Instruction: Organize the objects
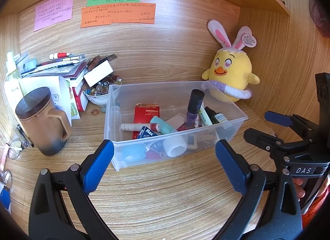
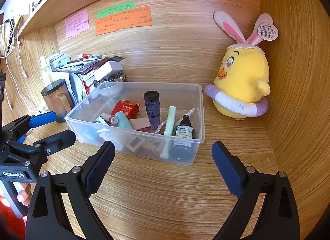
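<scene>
A clear plastic bin (image 1: 237, 107) (image 2: 198, 104) stands on the wooden desk, filled with small items: a dark purple bottle (image 1: 195, 109) (image 2: 152, 108), a red packet (image 1: 146, 113) (image 2: 124, 108), a teal tube (image 1: 163, 127) (image 2: 122, 119), a pale green tube (image 2: 170, 123), a black pump bottle (image 2: 184, 128) and a white tape roll (image 1: 175, 147). My left gripper (image 1: 165, 155) is open and empty just in front of the bin. My right gripper (image 2: 163, 157) is open and empty, in front of the bin's right half. Each gripper shows in the other's view (image 1: 266, 124) (image 2: 53, 124).
A yellow chick plush with rabbit ears (image 1: 232, 75) (image 2: 241, 83) sits in the back right corner. A brown lidded mug (image 1: 43, 122) (image 2: 57, 97), stacked books and boxes (image 1: 68, 71), a bowl of beads (image 1: 99, 91) and glasses (image 1: 15, 147) crowd the left. Sticky notes (image 1: 117, 14) hang on the back wall.
</scene>
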Available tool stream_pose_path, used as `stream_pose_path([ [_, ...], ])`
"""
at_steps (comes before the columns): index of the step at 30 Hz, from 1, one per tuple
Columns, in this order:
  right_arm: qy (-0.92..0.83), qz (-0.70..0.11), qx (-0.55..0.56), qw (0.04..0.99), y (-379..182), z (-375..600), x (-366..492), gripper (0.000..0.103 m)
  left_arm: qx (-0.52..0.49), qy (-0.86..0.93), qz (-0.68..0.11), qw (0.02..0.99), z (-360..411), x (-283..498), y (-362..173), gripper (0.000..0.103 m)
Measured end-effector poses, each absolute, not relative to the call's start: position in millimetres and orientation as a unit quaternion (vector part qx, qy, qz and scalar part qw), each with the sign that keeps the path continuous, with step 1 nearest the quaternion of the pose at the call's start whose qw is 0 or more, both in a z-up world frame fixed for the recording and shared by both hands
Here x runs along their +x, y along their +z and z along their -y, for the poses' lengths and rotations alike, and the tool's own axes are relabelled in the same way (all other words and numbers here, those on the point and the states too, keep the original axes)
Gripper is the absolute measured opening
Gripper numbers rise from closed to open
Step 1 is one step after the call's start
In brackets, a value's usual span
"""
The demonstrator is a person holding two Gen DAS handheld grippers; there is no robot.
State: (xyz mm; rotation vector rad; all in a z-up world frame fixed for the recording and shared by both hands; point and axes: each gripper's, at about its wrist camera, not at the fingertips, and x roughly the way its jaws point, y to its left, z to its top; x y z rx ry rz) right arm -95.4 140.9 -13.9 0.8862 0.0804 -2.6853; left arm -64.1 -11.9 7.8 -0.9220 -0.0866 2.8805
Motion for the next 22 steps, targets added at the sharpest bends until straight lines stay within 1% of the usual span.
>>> stream_pose_path([
  [22,-0.937,-0.025,0.311,0.158,-14.8,-140.4,-96.5,0.094,-0.315,0.946,0.038,0.071,14.4,-63.3,7.4,0.1],
])
